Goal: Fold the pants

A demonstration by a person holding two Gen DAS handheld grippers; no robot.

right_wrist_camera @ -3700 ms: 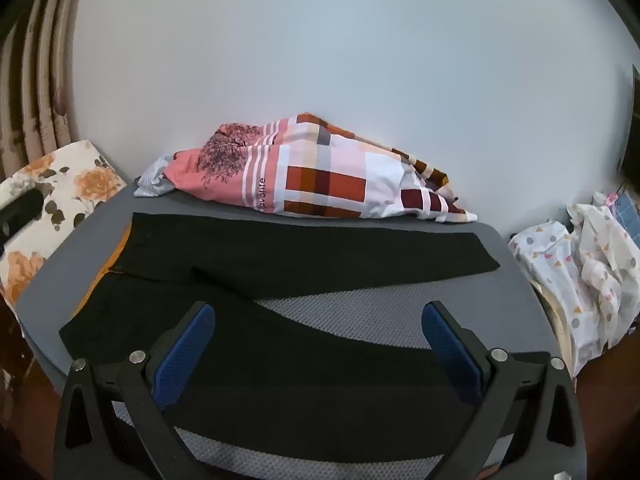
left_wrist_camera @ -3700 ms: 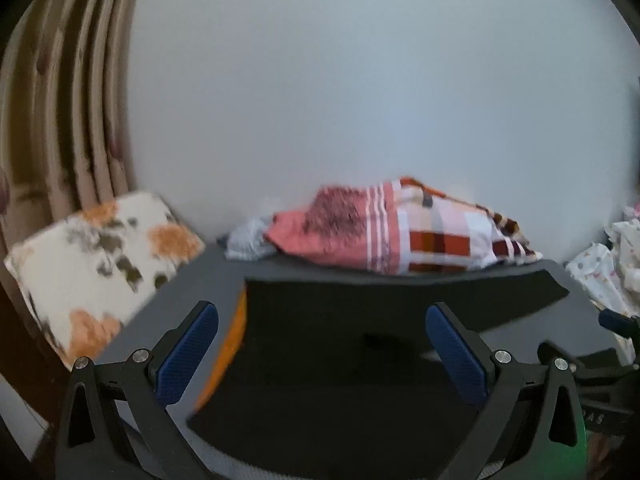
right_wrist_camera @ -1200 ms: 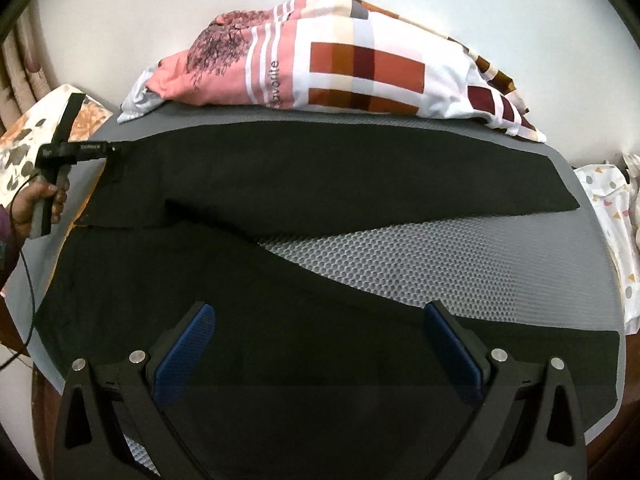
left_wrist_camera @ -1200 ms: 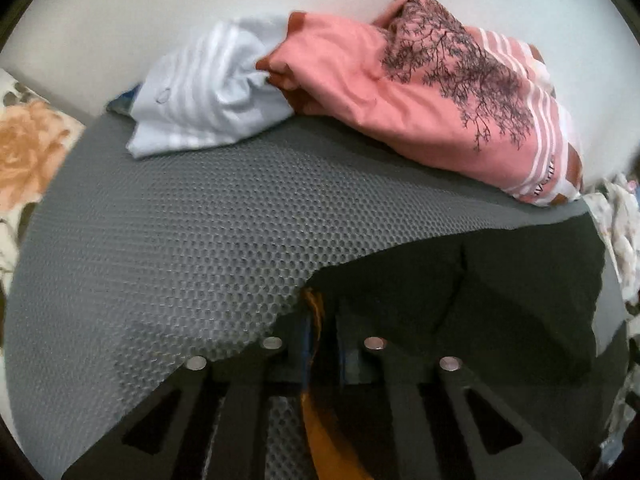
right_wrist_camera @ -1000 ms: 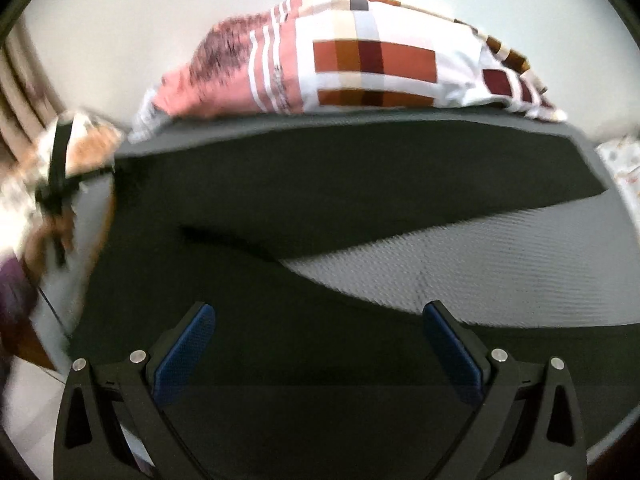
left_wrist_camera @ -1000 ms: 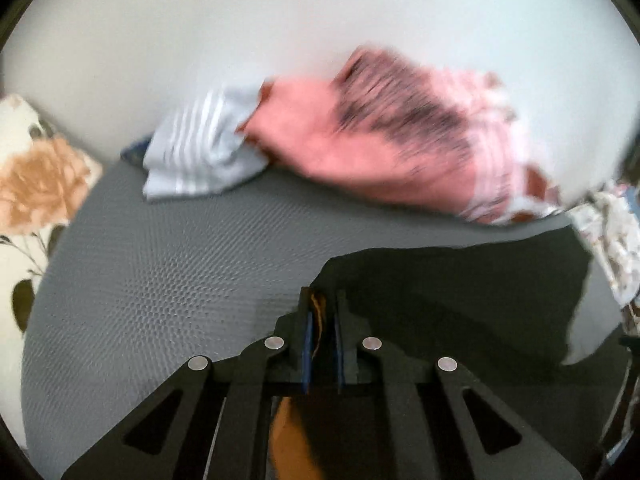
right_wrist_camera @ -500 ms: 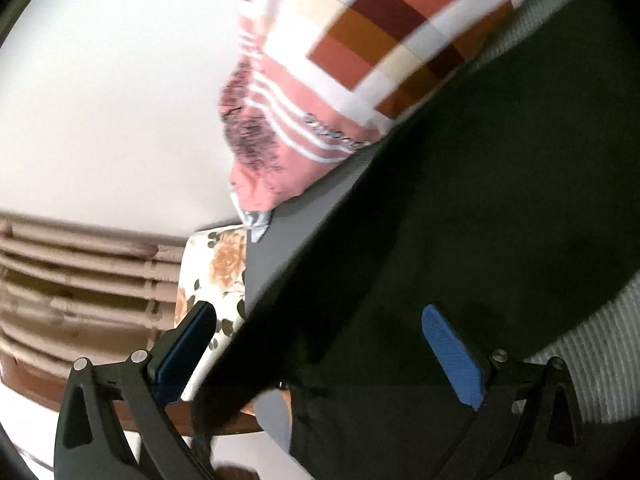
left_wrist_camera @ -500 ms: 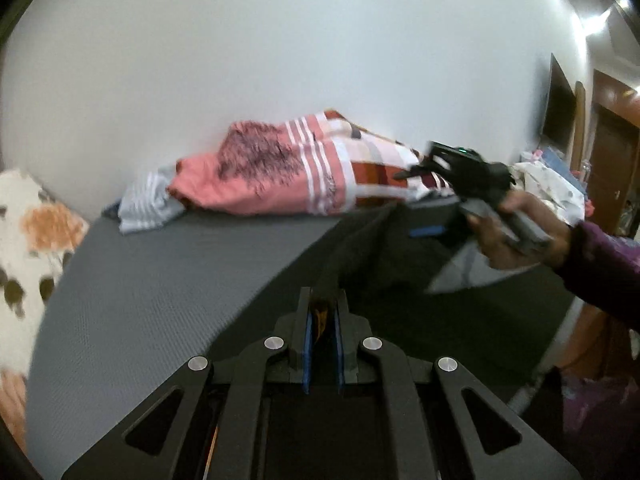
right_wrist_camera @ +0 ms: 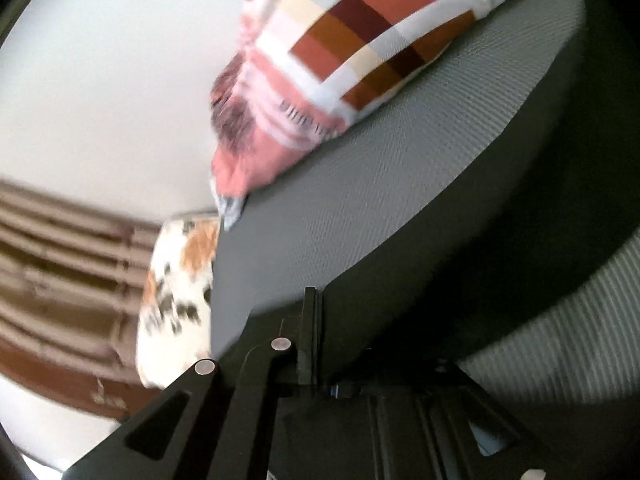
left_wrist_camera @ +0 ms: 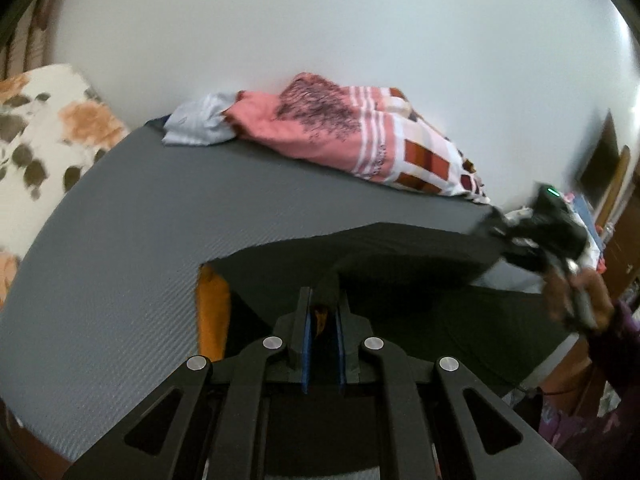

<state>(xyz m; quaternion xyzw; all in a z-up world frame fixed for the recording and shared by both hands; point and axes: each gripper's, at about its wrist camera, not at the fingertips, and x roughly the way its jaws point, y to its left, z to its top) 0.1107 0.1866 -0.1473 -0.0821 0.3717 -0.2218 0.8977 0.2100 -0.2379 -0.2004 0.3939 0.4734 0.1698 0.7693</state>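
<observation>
The black fabric pants (left_wrist_camera: pixel 400 248) with an orange lining lie on the grey mesh-textured mattress (left_wrist_camera: pixel 120 240), their long axis running across the left wrist view from the near left toward the far right, one fold lifted off the surface. The left gripper (left_wrist_camera: pixel 323 320) is clamped tight on a bunched edge of the pants, orange lining showing between its blue pads. At the right edge of that view the right gripper (left_wrist_camera: pixel 500 236), blurred and held in a hand (left_wrist_camera: pixel 576 296) with a purple sleeve, meets the far end of the lifted fold. In the right wrist view, tilted and smeared, its jaws have just been closing and stand together on black cloth that covers one finger. A pink-and-checked cloth bundle (left_wrist_camera: pixel 360 140) lies against the white wall (left_wrist_camera: pixel 320 32); a floral cushion (left_wrist_camera: pixel 44 128) sits left.
</observation>
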